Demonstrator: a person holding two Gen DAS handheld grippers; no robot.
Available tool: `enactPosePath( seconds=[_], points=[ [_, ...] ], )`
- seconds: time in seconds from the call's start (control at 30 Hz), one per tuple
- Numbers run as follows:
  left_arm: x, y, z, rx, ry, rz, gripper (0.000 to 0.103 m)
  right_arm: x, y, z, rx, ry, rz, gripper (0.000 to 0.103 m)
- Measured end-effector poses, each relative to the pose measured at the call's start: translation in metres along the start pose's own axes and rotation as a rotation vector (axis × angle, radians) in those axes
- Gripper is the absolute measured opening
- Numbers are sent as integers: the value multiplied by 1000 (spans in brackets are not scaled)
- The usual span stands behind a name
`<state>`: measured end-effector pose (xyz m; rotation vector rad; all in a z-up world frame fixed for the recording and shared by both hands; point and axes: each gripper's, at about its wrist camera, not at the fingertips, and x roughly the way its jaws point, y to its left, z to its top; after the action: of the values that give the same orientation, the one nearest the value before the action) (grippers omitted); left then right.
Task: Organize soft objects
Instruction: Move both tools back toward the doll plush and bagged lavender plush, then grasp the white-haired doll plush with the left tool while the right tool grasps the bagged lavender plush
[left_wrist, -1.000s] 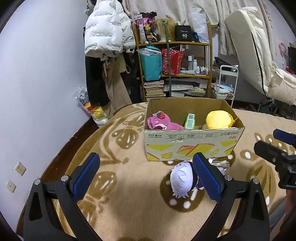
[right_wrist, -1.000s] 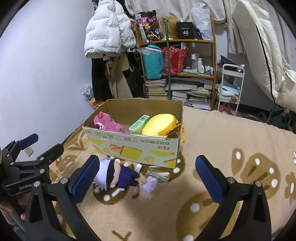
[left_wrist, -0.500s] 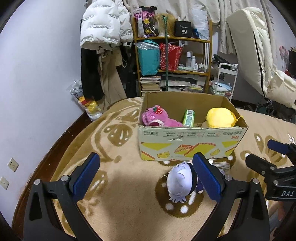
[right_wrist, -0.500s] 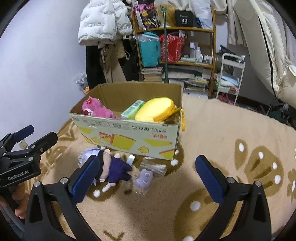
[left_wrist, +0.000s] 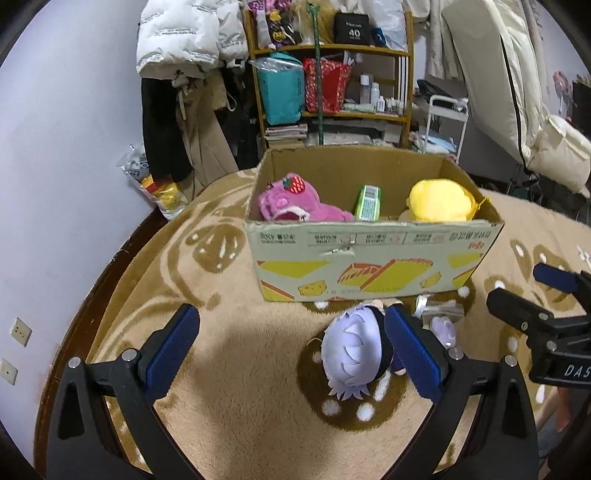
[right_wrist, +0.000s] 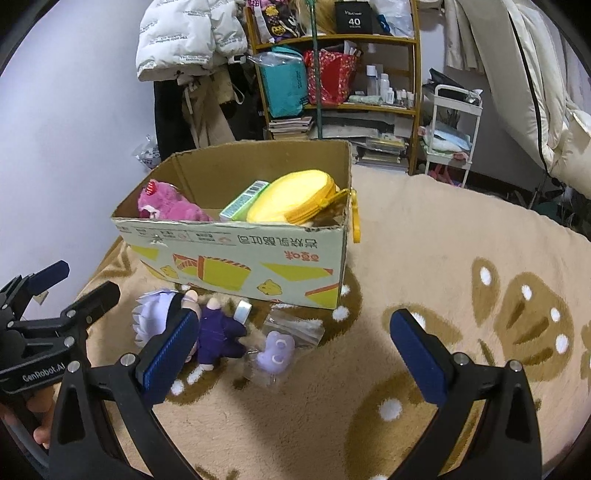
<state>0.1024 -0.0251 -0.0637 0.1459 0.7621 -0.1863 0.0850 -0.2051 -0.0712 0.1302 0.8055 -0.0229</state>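
An open cardboard box (left_wrist: 369, 258) (right_wrist: 236, 262) stands on the beige blanket. Inside lie a pink plush (left_wrist: 291, 201) (right_wrist: 166, 206), a green carton (left_wrist: 367, 203) (right_wrist: 243, 201) and a yellow plush (left_wrist: 439, 201) (right_wrist: 295, 197). In front of the box lies a doll with pale lilac hair (left_wrist: 352, 354) (right_wrist: 155, 314) and a dark purple outfit, beside a small lilac plush (right_wrist: 275, 352) in a clear bag. My left gripper (left_wrist: 291, 350) is open, its right finger next to the doll's head. My right gripper (right_wrist: 291, 354) is open above the small lilac plush.
A wooden shelf (left_wrist: 332, 74) crammed with bags, books and bottles stands behind the box. Coats (left_wrist: 184, 40) hang at the left wall. A white cart (right_wrist: 450, 129) and a pale upright mattress (right_wrist: 535, 74) are at the right. The blanket (right_wrist: 461, 240) stretches rightward past the box.
Both grippers have moved closer to the box and the doll, which now look larger. Both stay open.
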Motion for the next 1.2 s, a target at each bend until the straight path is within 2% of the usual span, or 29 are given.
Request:
enactPosePath(
  seconds=[0.5, 0.77, 0.83, 1.03, 1.2],
  points=[
    [27, -12, -10, 41, 90, -53, 99, 42, -7, -13, 33, 121, -18, 103],
    [38, -24, -17, 58, 120, -109, 99, 60, -12, -19, 43, 183, -43, 103],
    [42, -26, -18, 55, 131, -129, 99, 63, -13, -21, 45, 189, -56, 103],
    [54, -30, -21, 66, 161, -125, 99, 68, -14, -25, 32, 201, -64, 103],
    [62, -29, -22, 42, 184, -161, 99, 70, -15, -27, 25, 206, -59, 103]
  ],
)
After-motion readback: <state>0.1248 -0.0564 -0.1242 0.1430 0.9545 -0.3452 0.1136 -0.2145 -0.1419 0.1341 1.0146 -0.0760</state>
